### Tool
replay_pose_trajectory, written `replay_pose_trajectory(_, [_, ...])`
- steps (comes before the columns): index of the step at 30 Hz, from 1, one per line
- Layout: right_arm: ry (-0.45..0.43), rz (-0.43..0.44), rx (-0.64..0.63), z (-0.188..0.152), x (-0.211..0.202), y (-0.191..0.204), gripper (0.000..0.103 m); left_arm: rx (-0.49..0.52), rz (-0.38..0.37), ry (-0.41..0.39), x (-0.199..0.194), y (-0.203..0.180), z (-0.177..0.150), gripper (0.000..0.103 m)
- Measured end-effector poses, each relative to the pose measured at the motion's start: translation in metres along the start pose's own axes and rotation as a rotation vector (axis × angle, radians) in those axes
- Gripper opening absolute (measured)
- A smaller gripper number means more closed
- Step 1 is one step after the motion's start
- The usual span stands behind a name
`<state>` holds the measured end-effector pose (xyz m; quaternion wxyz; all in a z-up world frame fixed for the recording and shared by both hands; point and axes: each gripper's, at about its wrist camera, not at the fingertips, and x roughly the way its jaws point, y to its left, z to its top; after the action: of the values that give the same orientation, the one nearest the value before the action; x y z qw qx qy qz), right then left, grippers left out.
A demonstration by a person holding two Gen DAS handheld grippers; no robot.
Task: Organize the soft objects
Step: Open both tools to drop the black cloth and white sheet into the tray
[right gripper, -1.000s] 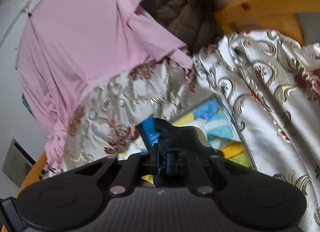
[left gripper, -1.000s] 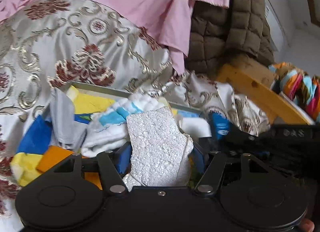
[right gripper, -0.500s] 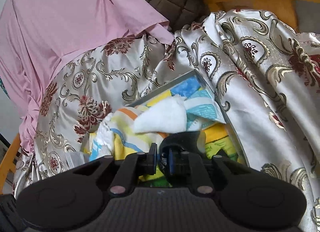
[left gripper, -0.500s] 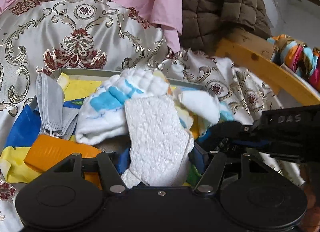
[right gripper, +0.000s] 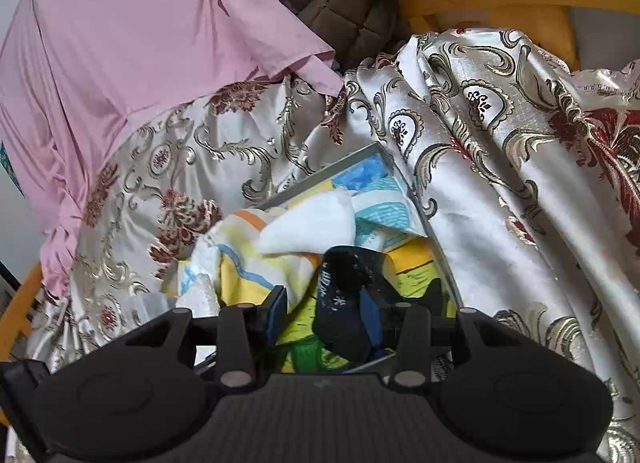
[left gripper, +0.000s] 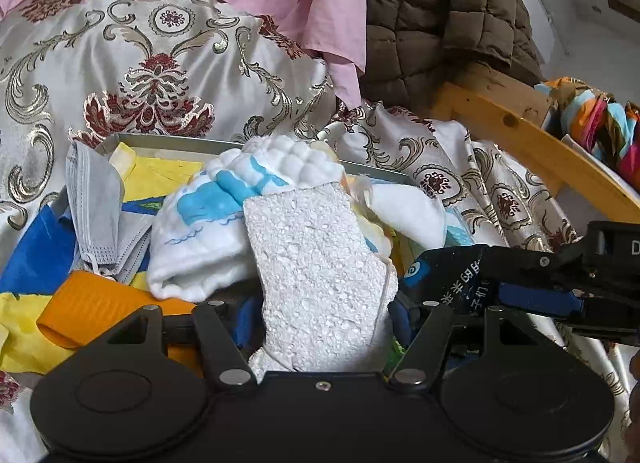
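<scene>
A grey metal tray (left gripper: 168, 141) on the patterned cover is piled with soft things: a grey face mask (left gripper: 96, 215), a white-and-blue towel (left gripper: 240, 191) and yellow, blue and orange cloths. My left gripper (left gripper: 324, 315) hovers at the tray's near side with a white bumpy cloth (left gripper: 320, 263) standing upright between its pads; its jaws are opening. My right gripper (right gripper: 326, 315) is over the tray's right end (right gripper: 404, 187). Its jaws are opening around a dark printed sock (right gripper: 344, 295), which leans on the right finger, clear of the left pad.
A silver cover with red and gold flowers (left gripper: 152, 75) surrounds the tray. A pink sheet (right gripper: 120, 43) and a brown quilted jacket (left gripper: 440, 23) hang behind. A wooden frame (left gripper: 520, 135) runs along the right, with a multicoloured cloth (left gripper: 600, 123) beyond it.
The right jaws have gone from shut on the dark sock to apart, and that gripper has sunk toward the tray. The left gripper still has the white cloth between its pads.
</scene>
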<state>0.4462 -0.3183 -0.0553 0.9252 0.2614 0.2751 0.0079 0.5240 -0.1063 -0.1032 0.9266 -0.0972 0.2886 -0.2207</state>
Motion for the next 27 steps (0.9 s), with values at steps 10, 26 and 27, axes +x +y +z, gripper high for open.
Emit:
replay_pose_trajectory(10, [-0.022,0.018,0.001,0.002,-0.007,0.002,0.063,0.032,-0.003,-0.015,-0.011,-0.006,-0.004,0.078])
replay_pose_trajectory(26, [-0.105,0.048,-0.039,0.008,-0.050,0.019,0.083,-0.012,0.108,-0.125,-0.092,-0.008,0.017,0.090])
replay_pose_trajectory(27, [-0.113,0.049,-0.045,0.008,-0.056,0.021,0.084,-0.020,0.113,-0.131,-0.099,-0.009,0.019,0.090])
